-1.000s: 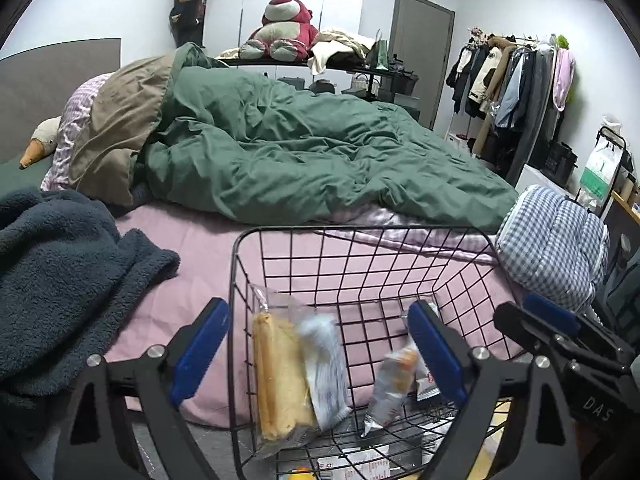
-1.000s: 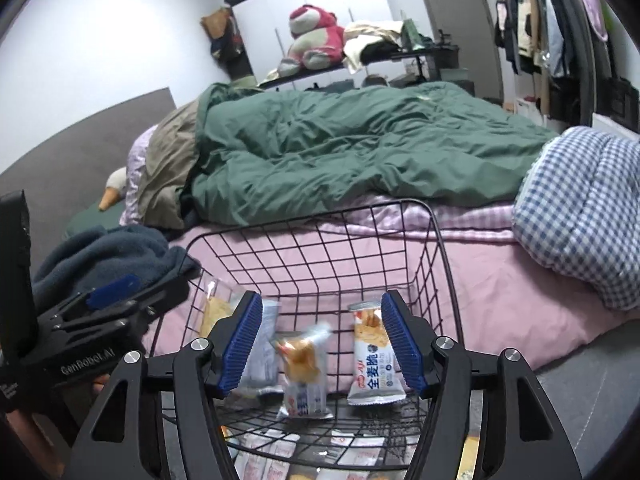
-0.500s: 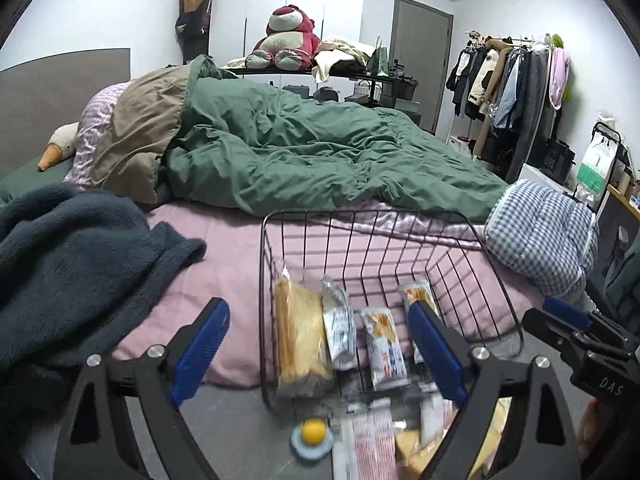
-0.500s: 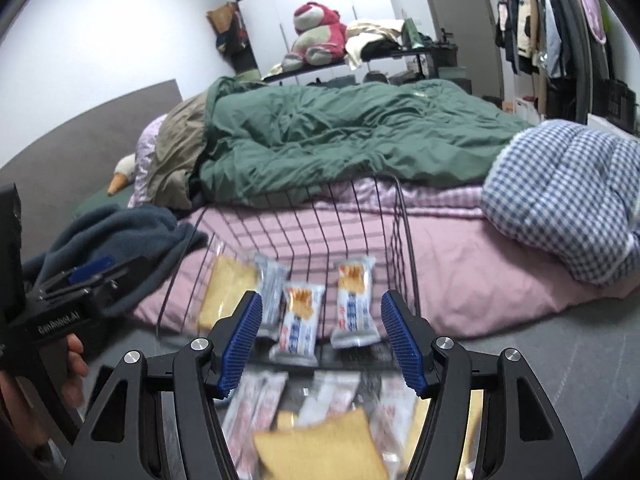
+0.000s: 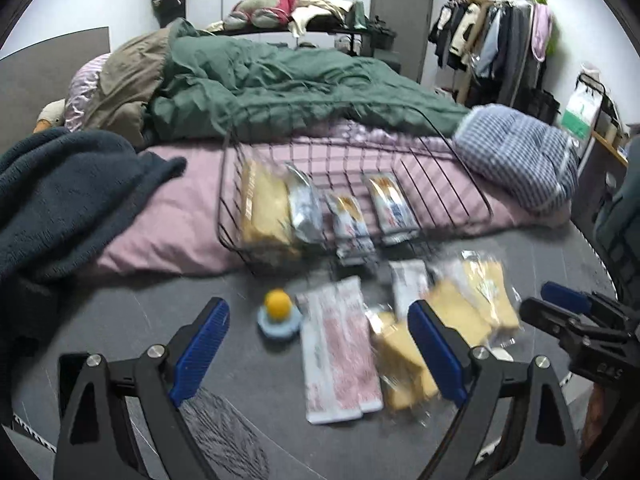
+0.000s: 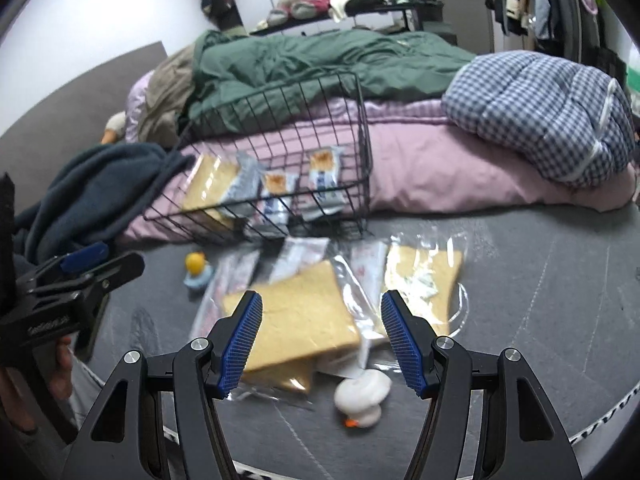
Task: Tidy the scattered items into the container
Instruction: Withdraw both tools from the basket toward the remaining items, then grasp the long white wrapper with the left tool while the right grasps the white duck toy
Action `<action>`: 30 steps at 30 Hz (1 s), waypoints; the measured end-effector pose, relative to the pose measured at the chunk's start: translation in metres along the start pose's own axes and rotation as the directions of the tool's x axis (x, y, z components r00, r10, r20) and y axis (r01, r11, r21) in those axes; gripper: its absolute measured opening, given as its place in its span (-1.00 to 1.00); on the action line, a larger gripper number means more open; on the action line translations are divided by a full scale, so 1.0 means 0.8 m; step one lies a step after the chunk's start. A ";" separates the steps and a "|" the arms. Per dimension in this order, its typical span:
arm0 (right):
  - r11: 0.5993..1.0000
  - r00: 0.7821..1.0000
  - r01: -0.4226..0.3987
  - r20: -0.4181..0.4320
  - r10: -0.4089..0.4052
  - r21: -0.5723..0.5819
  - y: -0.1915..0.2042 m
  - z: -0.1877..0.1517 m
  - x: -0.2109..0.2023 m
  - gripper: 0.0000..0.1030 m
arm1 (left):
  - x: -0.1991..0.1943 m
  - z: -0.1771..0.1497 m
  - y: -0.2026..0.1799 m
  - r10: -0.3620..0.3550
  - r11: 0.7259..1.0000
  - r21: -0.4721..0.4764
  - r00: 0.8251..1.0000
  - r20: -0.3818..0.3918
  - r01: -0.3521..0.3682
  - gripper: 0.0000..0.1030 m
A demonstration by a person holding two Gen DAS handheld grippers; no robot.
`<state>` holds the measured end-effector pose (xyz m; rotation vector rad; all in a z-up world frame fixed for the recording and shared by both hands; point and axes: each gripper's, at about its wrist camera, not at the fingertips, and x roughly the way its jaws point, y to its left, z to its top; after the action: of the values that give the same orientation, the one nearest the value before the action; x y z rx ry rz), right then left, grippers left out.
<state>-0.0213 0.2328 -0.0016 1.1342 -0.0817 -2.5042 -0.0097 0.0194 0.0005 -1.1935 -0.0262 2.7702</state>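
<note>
A black wire basket [image 5: 472,196] [image 6: 362,128] sits on the grey bed surface with several snack packets in it, among them a bagged bread slice [image 5: 264,212]. In front of it lie scattered items: pink-printed packets [image 5: 340,356], bagged bread slices [image 5: 464,312] [image 6: 300,320], a yellow duck on a blue base [image 5: 278,312] [image 6: 196,268] and a white duck toy [image 6: 362,396]. My left gripper [image 5: 320,348] is open and empty above the pink packets. My right gripper [image 6: 322,340] is open and empty above the bread slice.
A pink mattress pad [image 5: 168,216] with a green duvet [image 5: 280,88] lies behind the basket. A dark blue blanket [image 5: 60,192] is at the left, a checked cushion [image 6: 540,112] at the right. A clothes rack [image 5: 500,40] stands at the back right.
Both grippers have pulled back and tilted down from the basket. The scattered packets, bread and duck toys in front of the basket have come into view.
</note>
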 end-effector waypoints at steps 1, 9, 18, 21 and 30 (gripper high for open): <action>1.000 1.000 0.006 -0.005 -0.005 0.011 -0.005 -0.002 0.002 0.23 | 0.002 -0.003 -0.005 -0.004 1.000 0.001 1.000 -0.007 0.004 0.76; 0.998 0.999 0.004 -0.035 -0.002 0.055 -0.021 0.003 0.013 0.23 | 0.033 -0.011 -0.010 0.015 1.000 -0.018 0.998 -0.068 -0.017 0.76; 0.998 0.999 -0.006 -0.053 0.010 0.068 -0.022 0.002 0.023 0.23 | 0.075 -0.018 -0.013 0.005 1.000 -0.010 0.991 -0.132 -0.006 0.76; 0.998 0.998 -0.006 -0.056 0.009 0.064 -0.022 0.001 0.024 0.23 | 0.101 -0.024 -0.003 0.028 0.999 -0.030 0.984 -0.176 -0.033 0.76; 0.997 0.998 -0.018 -0.059 0.023 0.082 -0.024 0.003 0.025 0.23 | 0.122 -0.022 0.039 0.015 0.992 -0.119 0.975 -0.224 -0.042 0.76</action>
<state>-0.0408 0.2426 -0.0183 1.2335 -0.1789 -2.4670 -0.0664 -0.0001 -0.0843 -1.5402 -0.1617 2.6746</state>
